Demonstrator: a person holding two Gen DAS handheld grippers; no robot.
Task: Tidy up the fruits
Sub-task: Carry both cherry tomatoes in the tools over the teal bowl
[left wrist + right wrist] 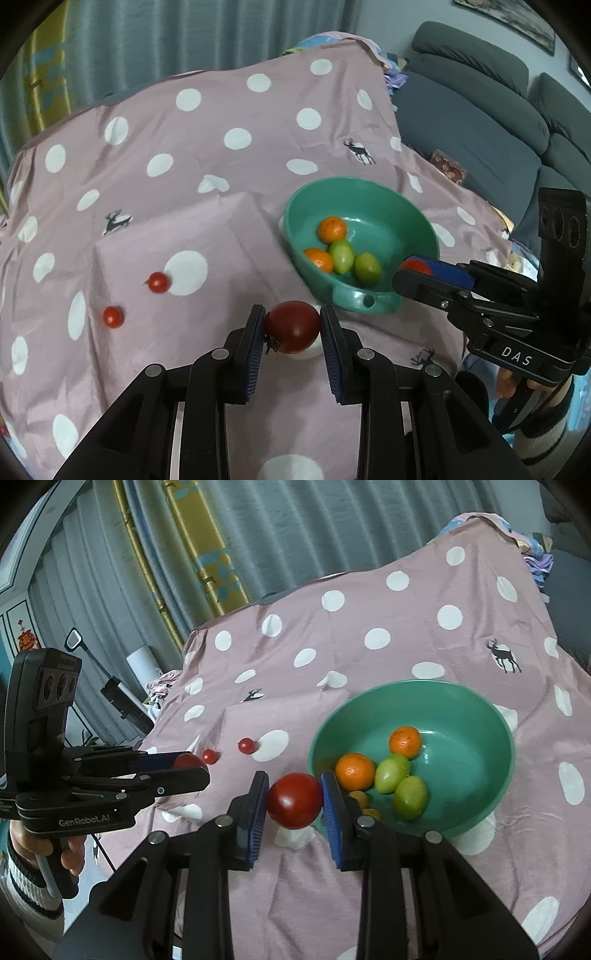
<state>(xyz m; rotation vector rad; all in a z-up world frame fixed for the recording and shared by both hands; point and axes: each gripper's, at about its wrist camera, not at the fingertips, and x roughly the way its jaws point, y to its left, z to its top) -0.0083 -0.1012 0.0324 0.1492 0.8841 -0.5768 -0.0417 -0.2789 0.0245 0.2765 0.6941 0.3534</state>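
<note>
Two tomatoes are in the air at once, one in each gripper, and the step in hand looks like carrying both to the green bowl (476, 709) that sits on the pink dotted cloth (229, 229). The left gripper (293, 326) is pinched on a dark red tomato (292, 325), its blue pads pressing the fruit on both sides, stem end turned toward the left pad; it hangs above the cloth just short of the bowl's near handle. The right gripper (295, 801) is likewise clamped on a red tomato (294, 800), held near the bowl's rim on its left side in the right wrist view. To do this well, I would bring each fruit over the open part of the bowl, clear of the two oranges (405, 742) and two green fruits (410, 797) already lying there, lower it close to the bottom, and only then spread the jaws, so the soft fruit does not drop and bruise or bounce out. The hands should go in one after the other, since the two tools stand close together at the rim. Two small cherry tomatoes (158, 282) are left on the cloth, well apart from the bowl.
</note>
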